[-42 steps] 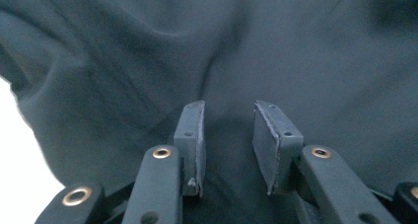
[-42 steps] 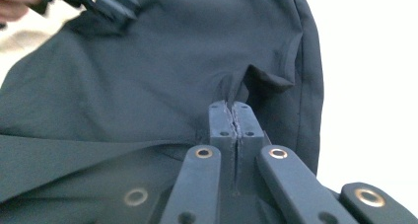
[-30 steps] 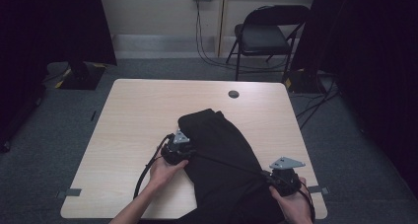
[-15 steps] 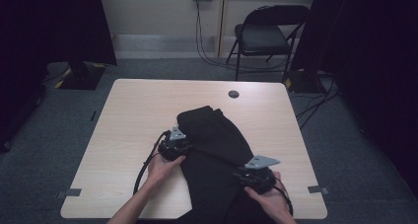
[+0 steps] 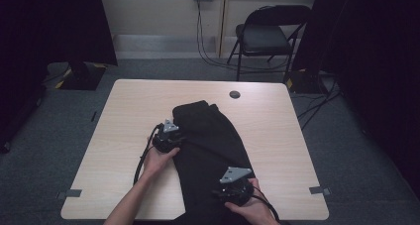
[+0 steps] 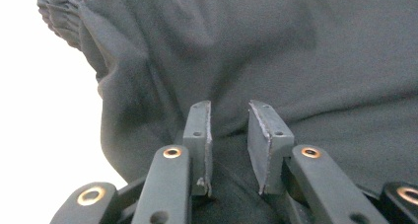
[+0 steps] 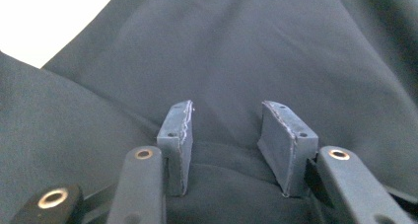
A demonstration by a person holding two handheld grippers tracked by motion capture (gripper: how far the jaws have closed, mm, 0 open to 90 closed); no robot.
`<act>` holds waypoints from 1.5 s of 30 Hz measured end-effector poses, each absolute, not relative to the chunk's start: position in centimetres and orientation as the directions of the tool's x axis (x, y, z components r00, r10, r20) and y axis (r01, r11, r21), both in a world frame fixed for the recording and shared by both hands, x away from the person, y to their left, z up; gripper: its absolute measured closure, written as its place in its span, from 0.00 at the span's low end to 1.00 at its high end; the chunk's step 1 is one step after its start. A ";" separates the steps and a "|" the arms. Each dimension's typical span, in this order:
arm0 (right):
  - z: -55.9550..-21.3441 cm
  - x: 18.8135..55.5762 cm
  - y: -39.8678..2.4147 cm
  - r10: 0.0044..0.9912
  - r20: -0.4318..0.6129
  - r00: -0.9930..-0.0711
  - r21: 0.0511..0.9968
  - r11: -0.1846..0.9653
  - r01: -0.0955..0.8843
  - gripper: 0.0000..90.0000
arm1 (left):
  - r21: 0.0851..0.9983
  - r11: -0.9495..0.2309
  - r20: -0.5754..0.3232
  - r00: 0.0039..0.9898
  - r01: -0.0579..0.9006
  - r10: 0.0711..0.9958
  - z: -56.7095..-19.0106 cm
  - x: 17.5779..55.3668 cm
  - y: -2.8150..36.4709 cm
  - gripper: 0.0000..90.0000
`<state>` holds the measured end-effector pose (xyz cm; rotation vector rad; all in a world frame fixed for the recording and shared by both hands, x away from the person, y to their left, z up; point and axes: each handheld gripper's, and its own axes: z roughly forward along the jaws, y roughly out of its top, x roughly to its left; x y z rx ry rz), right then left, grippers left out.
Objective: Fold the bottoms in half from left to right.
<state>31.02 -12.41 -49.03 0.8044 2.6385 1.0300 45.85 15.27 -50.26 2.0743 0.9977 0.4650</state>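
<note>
1 black garment (image 5: 210,145) lies on 1 light wooden table (image 5: 124,116), running from near the middle of the top down to the near edge, where it hangs over. Its gathered waistband (image 6: 61,17) shows at the upper left of the left gripper view, so that end lies toward the far side of the table.

2 grippers work on it, 1 in each hand. The left gripper (image 5: 168,138) sits at the garment's left edge, about halfway along, held by the left hand (image 5: 157,160). In the left gripper view its 2 pads (image 6: 199,135) stand a narrow gap apart over the cloth; a fold of fabric lies between them, but the pads do not press on it, so the tool is released. Its jaws have just been opening a little.

The right gripper (image 5: 233,188) is over the near part of the garment, close to the table's front edge, in the right hand (image 5: 252,207). Its 2 pads (image 7: 177,135) stand wider apart, with smooth dark cloth under and between them and no pinch on it: released too. Its jaws have just been opening.

1 round dark grommet (image 5: 235,94) sits in the table's far side. 1 folding chair (image 5: 270,36) stands behind the table, by the wall.
</note>
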 end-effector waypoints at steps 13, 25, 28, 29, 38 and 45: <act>-48.3 28.3 -19.2 0.638 0.013 -0.770 0.626 0.595 0.504 0.55 | 0.735 -0.377 -0.054 0.603 0.564 0.796 -49.6 46.3 15.6 0.70; -46.6 37.5 -17.0 0.740 -0.034 -0.672 0.743 0.469 0.477 0.49 | 0.716 -0.466 -0.098 0.736 0.520 0.670 -48.7 41.2 13.8 0.61; -47.4 39.7 -15.9 0.750 -0.040 -0.660 0.722 0.479 0.500 0.51 | 0.708 -0.512 -0.035 0.749 0.486 0.661 -49.4 40.5 13.3 0.58; -47.9 40.2 -15.7 0.755 -0.047 -0.654 0.713 0.484 0.507 0.53 | 0.706 -0.515 -0.031 0.748 0.486 0.663 -49.4 40.4 13.2 0.56; -49.2 38.5 -16.3 0.730 -0.014 -0.683 0.692 0.500 0.521 0.61 | 0.711 -0.534 -0.017 0.770 0.458 0.638 -49.5 38.6 13.3 0.54; -48.9 32.3 -17.0 0.664 -0.002 -0.748 0.665 0.560 0.494 0.61 | 0.668 -0.600 -0.031 0.823 0.440 0.568 -49.0 34.3 12.9 0.53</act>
